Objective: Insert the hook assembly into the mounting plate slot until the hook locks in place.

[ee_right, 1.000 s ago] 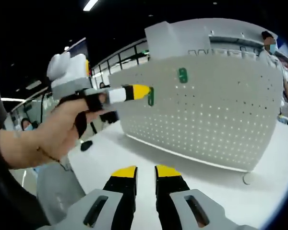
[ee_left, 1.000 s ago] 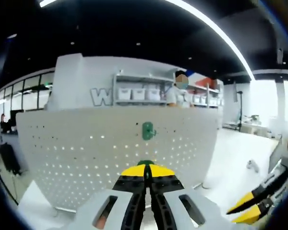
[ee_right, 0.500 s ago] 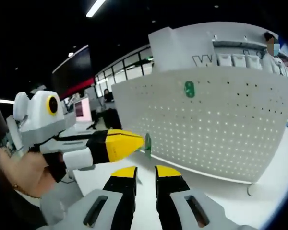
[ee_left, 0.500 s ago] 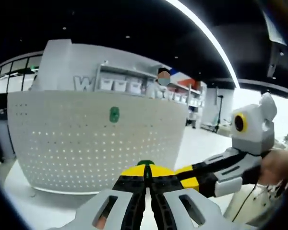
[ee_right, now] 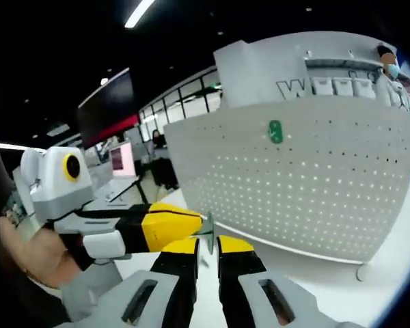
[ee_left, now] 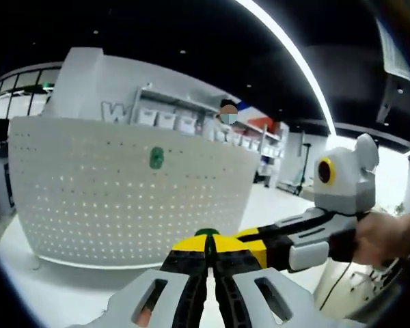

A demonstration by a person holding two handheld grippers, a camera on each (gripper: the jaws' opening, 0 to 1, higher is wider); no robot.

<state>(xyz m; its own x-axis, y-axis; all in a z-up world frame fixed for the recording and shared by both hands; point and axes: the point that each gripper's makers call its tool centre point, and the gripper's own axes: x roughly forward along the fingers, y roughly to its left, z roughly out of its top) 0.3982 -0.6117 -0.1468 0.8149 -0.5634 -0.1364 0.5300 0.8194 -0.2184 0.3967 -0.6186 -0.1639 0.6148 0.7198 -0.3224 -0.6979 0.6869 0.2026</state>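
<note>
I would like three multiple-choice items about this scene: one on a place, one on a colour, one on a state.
1. Where is the green hook already mounted?
A. high on the pegboard
B. flat on the table
C. on the shelf behind

2. What colour are the tips of the left gripper's fingers?
A. red
B. yellow
C. blue

3. What state is the left gripper in?
A. wide open, holding nothing
B. shut on a green hook
C. shut on a white box

Answers:
1. A: a green hook sits in the upper rows of the pegboard, above the table.
2. B: in the right gripper view the left gripper ends in yellow, as do the right gripper's own fingers.
3. B: its fingers meet on a second hook, whose green edge sticks out past their tips.
</note>
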